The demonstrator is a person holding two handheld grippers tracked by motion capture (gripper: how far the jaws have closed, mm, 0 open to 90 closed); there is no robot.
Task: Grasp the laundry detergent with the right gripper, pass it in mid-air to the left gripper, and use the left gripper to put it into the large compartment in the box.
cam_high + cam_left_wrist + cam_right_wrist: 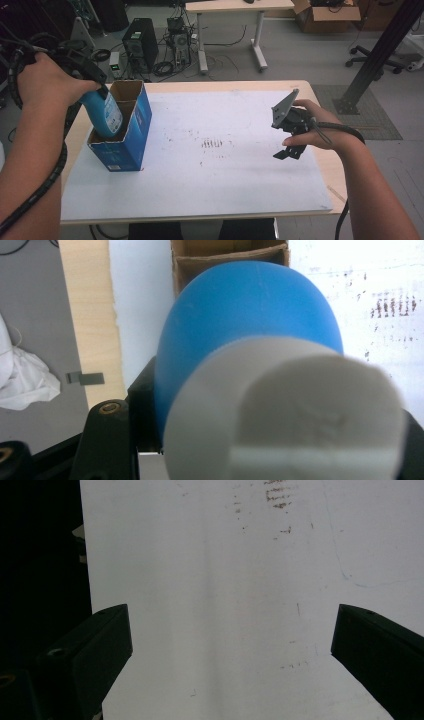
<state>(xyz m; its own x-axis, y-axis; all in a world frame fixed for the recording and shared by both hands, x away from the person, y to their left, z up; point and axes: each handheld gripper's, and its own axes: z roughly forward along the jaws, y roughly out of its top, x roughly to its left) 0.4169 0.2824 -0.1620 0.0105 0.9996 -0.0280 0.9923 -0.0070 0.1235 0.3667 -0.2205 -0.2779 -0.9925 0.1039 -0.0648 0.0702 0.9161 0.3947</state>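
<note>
bottle: one blue plastic bottle (104, 114) with a white cap (285, 410) and a label on its side. I've got it tilted, with its lower end already down inside the box at the left edge of the tabletop.

box: one blue carton (131, 131), open at the top, brown cardboard inside. It stands on the white sheet (225, 165), toward the far left.

left gripper: the left gripper (102, 92) is clamped on the bottle up at the neck, just under the cap. In the left gripper view the blue shoulder bulges out right past the jaws.

right gripper: the right gripper (289, 151) has its jaws spread wide with nothing between them. It hovers over the right side of the sheet, well apart from the box.

how it handles: my guess is smooth, stiff plastic, so a bit slippery. Can't tell how full it is. If there's liquid in it, it'll swing from the neck.

where to hold: neck or shoulder seems right to me. The body is too wide and round for these jaws.

box worry: it looks light and tall, so I reckon a sideways bump from the bottle could tip it.

count: 1 bottle, 1 box, 2 grippers.
</note>
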